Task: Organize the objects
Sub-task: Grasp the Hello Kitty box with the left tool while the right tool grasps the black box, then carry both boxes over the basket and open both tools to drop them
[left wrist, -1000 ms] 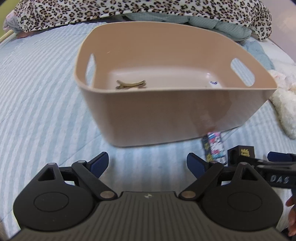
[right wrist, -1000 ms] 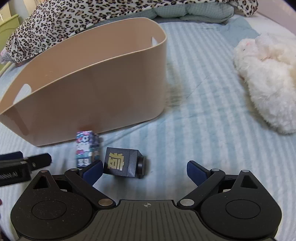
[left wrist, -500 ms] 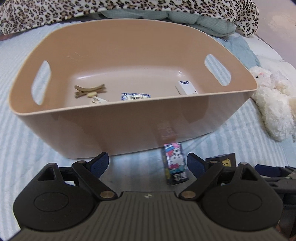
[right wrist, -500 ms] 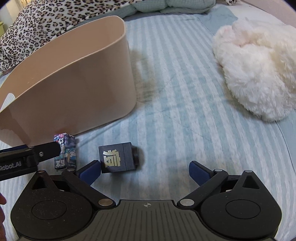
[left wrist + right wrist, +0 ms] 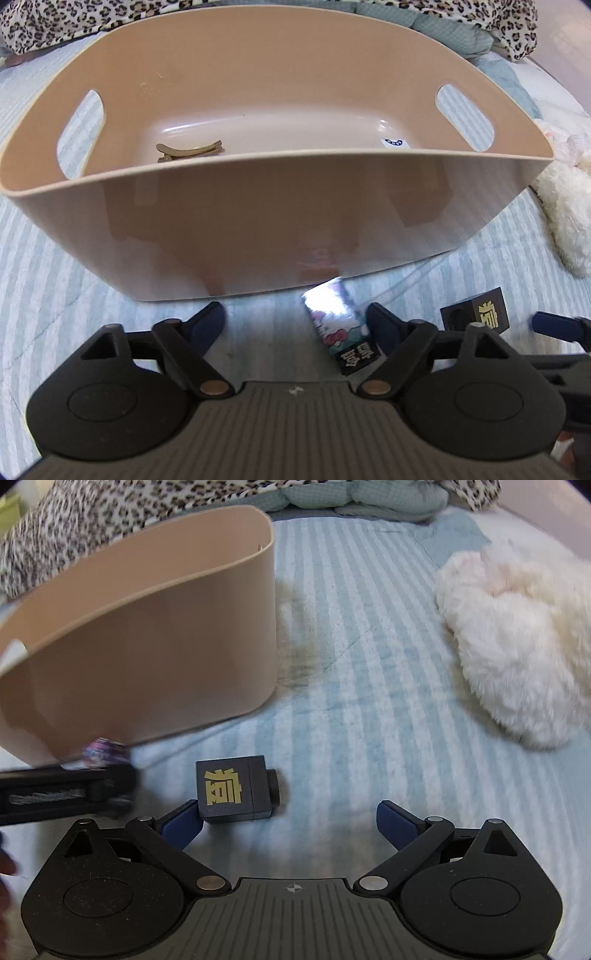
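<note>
A beige plastic tub (image 5: 258,221) with handle slots stands on the striped bed; it also shows in the right wrist view (image 5: 147,646). Inside lie a gold hair clip (image 5: 190,150) and a small white packet (image 5: 397,142). A small colourful box (image 5: 341,326) lies in front of the tub, just inside the right finger of my open left gripper (image 5: 295,325). A black cube with a gold character (image 5: 231,792) lies by the left finger of my open right gripper (image 5: 290,821); it also shows in the left wrist view (image 5: 480,312).
A white fluffy plush toy (image 5: 517,638) lies on the bed to the right. A leopard-print blanket (image 5: 92,524) and a teal quilt (image 5: 351,498) are bunched behind the tub. The left gripper's body (image 5: 62,794) sits left of the cube.
My left gripper has dropped lower and closer, so the colourful box now lies between its fingers. My right gripper has moved forward towards the black cube.
</note>
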The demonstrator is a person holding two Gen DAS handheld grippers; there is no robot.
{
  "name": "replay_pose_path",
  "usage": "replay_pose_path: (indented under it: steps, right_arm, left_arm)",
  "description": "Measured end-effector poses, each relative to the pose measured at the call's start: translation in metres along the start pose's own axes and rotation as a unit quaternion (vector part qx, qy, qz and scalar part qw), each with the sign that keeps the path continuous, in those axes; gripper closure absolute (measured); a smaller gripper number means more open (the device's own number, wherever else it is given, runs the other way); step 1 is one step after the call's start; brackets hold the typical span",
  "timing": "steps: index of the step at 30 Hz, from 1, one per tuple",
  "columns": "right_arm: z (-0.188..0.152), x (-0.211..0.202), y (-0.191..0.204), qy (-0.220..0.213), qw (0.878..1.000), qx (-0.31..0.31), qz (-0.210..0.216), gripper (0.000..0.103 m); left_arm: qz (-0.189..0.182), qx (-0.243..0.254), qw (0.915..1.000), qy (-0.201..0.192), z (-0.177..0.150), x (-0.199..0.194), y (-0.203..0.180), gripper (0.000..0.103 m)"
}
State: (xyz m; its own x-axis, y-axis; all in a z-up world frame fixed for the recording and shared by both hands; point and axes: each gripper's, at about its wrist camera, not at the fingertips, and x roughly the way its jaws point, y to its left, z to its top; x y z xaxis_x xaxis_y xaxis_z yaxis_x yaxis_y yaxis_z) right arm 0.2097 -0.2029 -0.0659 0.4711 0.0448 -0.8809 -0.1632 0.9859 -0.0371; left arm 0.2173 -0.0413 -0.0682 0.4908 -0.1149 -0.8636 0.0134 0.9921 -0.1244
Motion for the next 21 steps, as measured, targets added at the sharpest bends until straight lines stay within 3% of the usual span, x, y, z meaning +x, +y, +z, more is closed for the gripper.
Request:
replay_pose_path:
  steps: [10,14,16,21]
  right_arm:
    - [0.0,0.006,0.004,-0.009,1.0,0.0,0.027,0.025]
    - [0.0,0.005,0.003,-0.015,0.999,-0.001,0.041,0.039]
    - [0.0,0.003,0.005,-0.018,0.999,-0.004,0.051,0.061]
    - [-0.002,-0.002,0.008,-0.017,0.998,-0.013,0.054,0.062]
  left_arm:
    - [-0.056,-0.026,0.9981,-0.002,-0.009,-0.01,0.009,0.07]
    - [-0.069,-0.03,0.9971,-0.001,-0.012,-0.011,0.009,0.075]
    - [-0.07,-0.025,0.9972,-0.002,-0.013,-0.013,0.008,0.078]
    - [-0.062,-0.011,0.998,-0.008,-0.017,-0.019,0.008,0.078]
